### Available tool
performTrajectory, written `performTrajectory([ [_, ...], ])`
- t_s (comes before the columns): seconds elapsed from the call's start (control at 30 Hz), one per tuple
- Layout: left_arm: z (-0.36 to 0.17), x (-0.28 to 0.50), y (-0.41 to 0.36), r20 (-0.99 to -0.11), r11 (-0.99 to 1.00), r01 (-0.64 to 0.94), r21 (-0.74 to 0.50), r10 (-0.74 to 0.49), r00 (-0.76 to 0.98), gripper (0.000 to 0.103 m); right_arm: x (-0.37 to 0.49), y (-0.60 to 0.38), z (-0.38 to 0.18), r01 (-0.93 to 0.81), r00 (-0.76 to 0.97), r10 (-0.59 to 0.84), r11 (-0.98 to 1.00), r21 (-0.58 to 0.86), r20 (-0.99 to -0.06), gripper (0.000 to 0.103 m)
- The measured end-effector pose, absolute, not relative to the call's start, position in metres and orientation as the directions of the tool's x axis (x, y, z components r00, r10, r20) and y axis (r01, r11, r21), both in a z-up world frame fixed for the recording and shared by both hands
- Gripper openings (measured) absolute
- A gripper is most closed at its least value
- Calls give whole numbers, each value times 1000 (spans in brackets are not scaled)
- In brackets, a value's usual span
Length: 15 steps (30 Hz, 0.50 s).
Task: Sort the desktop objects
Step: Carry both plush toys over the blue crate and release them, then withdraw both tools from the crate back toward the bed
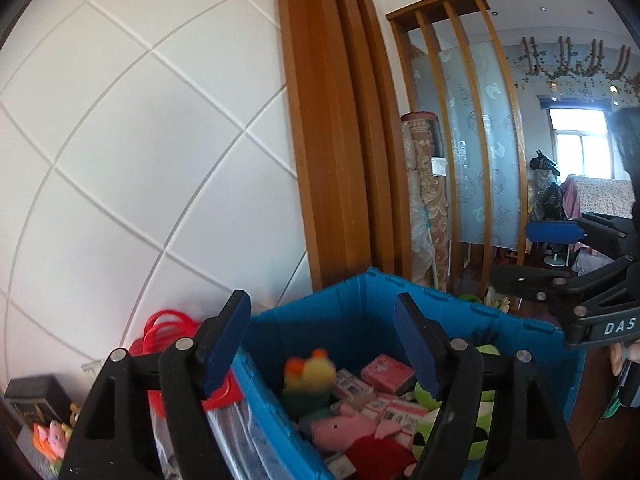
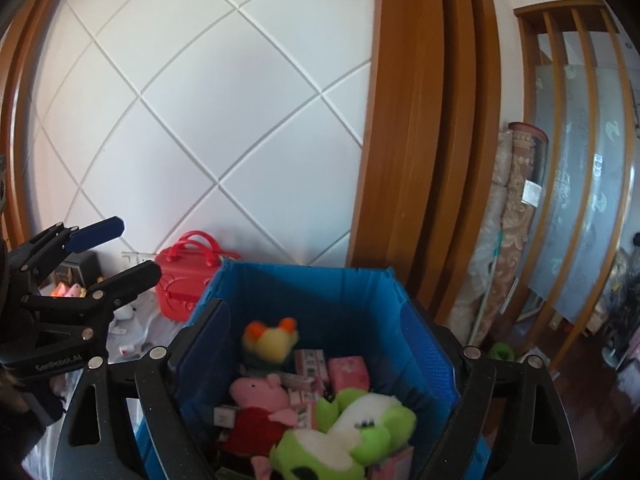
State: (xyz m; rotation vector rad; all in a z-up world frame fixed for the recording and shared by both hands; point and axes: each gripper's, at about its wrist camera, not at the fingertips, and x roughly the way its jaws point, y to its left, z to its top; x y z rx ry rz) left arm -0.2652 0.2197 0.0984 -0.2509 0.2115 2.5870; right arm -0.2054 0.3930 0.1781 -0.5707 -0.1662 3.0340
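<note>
Both grippers hang above the blue folding plastic crate [image 2: 340,300], jaws spread wide and holding nothing: the right gripper [image 2: 320,360] straddles its middle, the left gripper [image 1: 320,344] sits over the crate's left wall. Inside the crate lie the pink pig plush in a red dress [image 2: 260,396], the green-and-white frog plush [image 2: 360,428] and the yellow chick plush [image 2: 272,338]. The pig lies directly below the right jaws, long axis slanting from crate centre toward the near-left corner, so I'd judge the right gripper nearer.

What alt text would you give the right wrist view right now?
The open, empty right gripper hovers over a blue crate holding a pink pig plush, a green frog plush and small pink boxes. The left gripper, also open, sits left, near a red handbag.
</note>
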Motion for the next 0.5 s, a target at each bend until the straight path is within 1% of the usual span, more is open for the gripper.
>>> performTrajectory([
  [0.17, 78, -248, 196, -246, -883, -457, 106, 422, -872, 73, -183, 375, 157, -21, -938, 62, -992, -123, -341, 94],
  [0.23, 69, -239, 185, -260, -891, -444, 101, 407, -876, 76, -177, 370, 149, -5, -937, 43, -994, -110, -347, 97],
  [0.27, 66, -236, 180, -266, -894, -437, 96, 400, -877, 77, -173, 367, 144, 7, -935, 30, -995, -102, -353, 98],
  [0.43, 48, -228, 155, -300, -911, -408, 55, 375, -877, 78, -160, 348, 123, 24, -916, 12, -996, -84, -401, 100],
  [0.5, 41, -223, 139, -312, -913, -405, 49, 371, -874, 78, -154, 340, 118, 14, -914, 16, -997, -71, -405, 101],
])
